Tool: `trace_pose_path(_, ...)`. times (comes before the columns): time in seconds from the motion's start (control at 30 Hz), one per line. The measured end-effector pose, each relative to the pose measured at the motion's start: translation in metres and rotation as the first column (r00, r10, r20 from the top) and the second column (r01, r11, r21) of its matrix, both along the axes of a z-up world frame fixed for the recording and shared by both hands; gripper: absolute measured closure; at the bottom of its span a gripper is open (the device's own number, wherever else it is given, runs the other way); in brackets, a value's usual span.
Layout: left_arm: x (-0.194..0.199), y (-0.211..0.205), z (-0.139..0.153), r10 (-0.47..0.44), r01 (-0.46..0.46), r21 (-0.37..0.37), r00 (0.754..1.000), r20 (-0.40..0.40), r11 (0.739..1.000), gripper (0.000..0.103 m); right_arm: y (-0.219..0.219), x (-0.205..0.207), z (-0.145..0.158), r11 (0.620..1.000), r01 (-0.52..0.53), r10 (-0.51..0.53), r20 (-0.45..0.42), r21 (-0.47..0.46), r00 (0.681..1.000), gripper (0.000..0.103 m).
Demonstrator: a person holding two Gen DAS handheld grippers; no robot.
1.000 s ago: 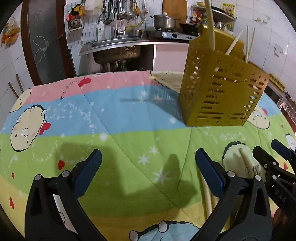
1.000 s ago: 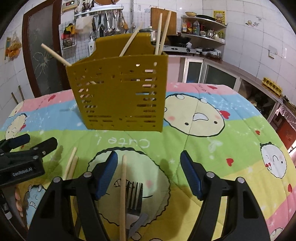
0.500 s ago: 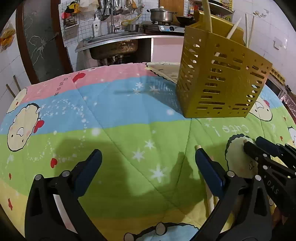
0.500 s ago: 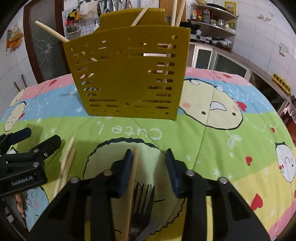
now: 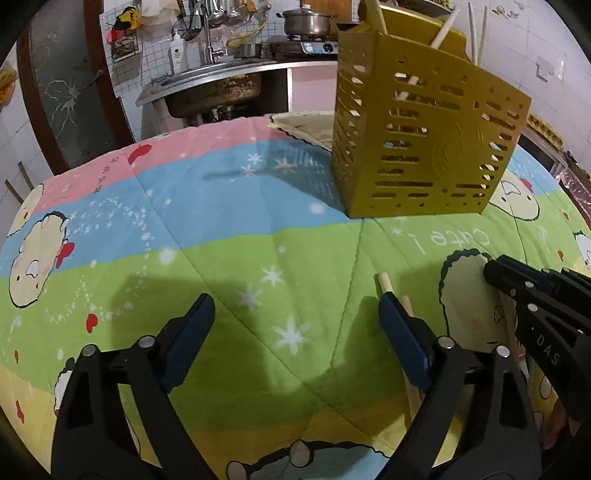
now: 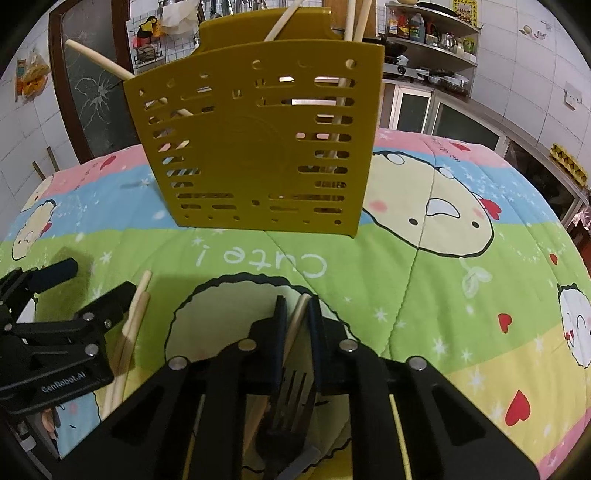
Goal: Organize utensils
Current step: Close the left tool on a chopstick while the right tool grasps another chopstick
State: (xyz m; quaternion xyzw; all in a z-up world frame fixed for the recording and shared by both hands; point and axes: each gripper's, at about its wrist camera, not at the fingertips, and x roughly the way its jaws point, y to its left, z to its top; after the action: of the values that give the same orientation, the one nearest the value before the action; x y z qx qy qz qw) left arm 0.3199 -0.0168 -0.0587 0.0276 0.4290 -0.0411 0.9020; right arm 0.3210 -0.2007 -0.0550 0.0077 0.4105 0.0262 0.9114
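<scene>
A yellow slotted utensil holder (image 6: pixel 258 147) stands on the quilt with several wooden chopsticks in it; it also shows in the left wrist view (image 5: pixel 424 147). My right gripper (image 6: pixel 294 306) is shut on a wooden chopstick (image 6: pixel 295 325) lying on the quilt, with a dark fork (image 6: pixel 291 391) under the fingers. My left gripper (image 5: pixel 295 317) is open and empty over the quilt. Two loose chopsticks (image 6: pixel 129 328) lie beside its right finger, also seen in the left wrist view (image 5: pixel 391 288).
The colourful cartoon quilt (image 5: pixel 221 221) covers the table. A steel sink (image 5: pixel 214 85) and a stove with a pot (image 5: pixel 306 22) stand behind. The left gripper's body (image 6: pixel 55 339) sits at the left of the right wrist view.
My right gripper has closed from wide open onto the chopstick. Both grippers have moved forward, closer to the holder.
</scene>
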Motion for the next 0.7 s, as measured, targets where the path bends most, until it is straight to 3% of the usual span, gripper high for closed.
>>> trace_pose_path(0.37,-0.002,0.002,0.007,0.018,-0.017,-0.048,1.000,0.016,0.999,0.019,-0.018,-0.007,0.000,0.999,0.032,-0.032,-0.003,-0.009,0.999,0.091)
trace_pose_path(0.53,-0.001,-0.008,0.006,-0.014,0.014,-0.026,1.000,0.014,1.000,0.019,-0.026,-0.008,0.001,0.999,0.044,-0.044,-0.005,-0.002,0.999,0.091)
trace_pose_path(0.7,-0.001,-0.010,0.001,-0.027,0.027,-0.033,0.999,-0.016,0.999,0.027,-0.035,-0.010,0.000,0.999,0.053,-0.053,-0.007,0.006,0.999,0.091)
